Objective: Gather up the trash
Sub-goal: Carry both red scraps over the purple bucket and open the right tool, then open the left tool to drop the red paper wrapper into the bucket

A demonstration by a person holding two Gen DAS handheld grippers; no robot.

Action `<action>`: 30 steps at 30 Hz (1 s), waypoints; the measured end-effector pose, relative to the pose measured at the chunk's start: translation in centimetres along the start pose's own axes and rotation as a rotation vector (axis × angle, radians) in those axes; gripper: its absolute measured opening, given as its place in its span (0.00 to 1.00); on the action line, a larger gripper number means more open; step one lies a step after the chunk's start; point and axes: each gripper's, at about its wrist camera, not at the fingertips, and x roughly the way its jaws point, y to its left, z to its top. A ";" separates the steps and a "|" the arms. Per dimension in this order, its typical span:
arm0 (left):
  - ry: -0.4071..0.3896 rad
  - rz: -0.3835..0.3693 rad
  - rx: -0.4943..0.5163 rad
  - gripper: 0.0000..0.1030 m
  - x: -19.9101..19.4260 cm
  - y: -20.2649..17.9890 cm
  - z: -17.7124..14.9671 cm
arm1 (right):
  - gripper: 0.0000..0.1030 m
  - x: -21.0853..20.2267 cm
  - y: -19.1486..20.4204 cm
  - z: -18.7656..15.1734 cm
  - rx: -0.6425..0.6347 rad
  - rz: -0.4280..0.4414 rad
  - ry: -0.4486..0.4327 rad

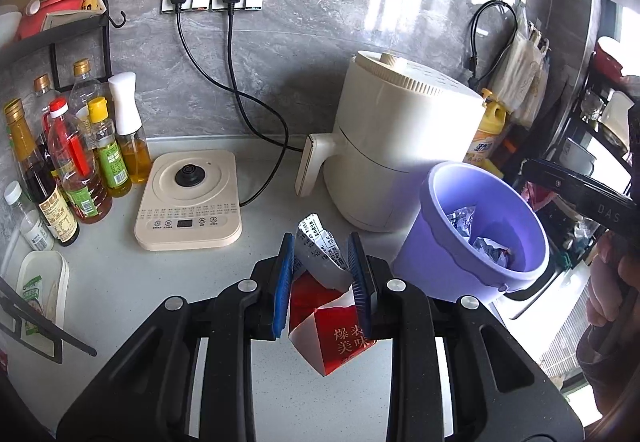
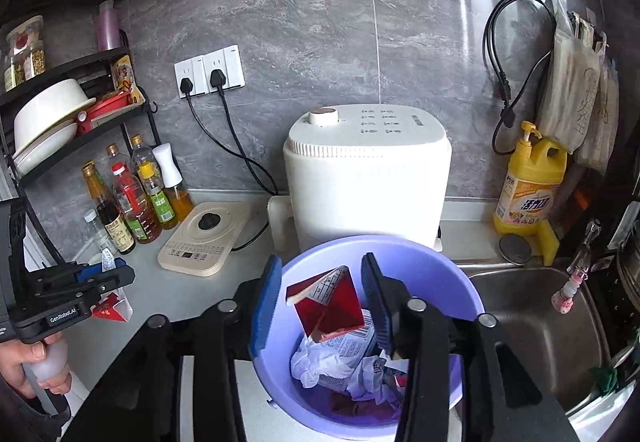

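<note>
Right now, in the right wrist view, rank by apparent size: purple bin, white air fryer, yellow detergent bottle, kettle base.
1. purple bin, though it sits nearest the camera, so fisheye inflates it
2. white air fryer, close to the bin
3. and 4. kettle base and yellow detergent bottle, too alike to rank

- Red-and-silver wrapper (image 1: 326, 294): torn open, crumpled, clamped upright between the left tongs (image 1: 322, 282) above the counter (image 1: 120, 282), beside the bin.
- Purple bin (image 2: 452, 282): holds crumpled white and red wrappers (image 2: 340, 358).
- Red carton piece (image 2: 328, 302): tilted, between the right tongs (image 2: 320, 302) over the bin.
</note>
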 end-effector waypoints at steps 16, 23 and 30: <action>-0.035 -0.146 0.116 0.26 2.1 -9.1 3.4 | 0.75 -4.3 -9.6 -3.6 0.158 -0.096 0.037; -0.038 -0.220 0.190 0.26 3.7 -14.0 4.8 | 0.75 -6.1 -12.4 -5.0 0.201 -0.142 0.040; -0.024 -0.259 0.235 0.26 5.8 -18.3 5.2 | 0.74 -7.9 -14.6 -6.4 0.231 -0.155 0.046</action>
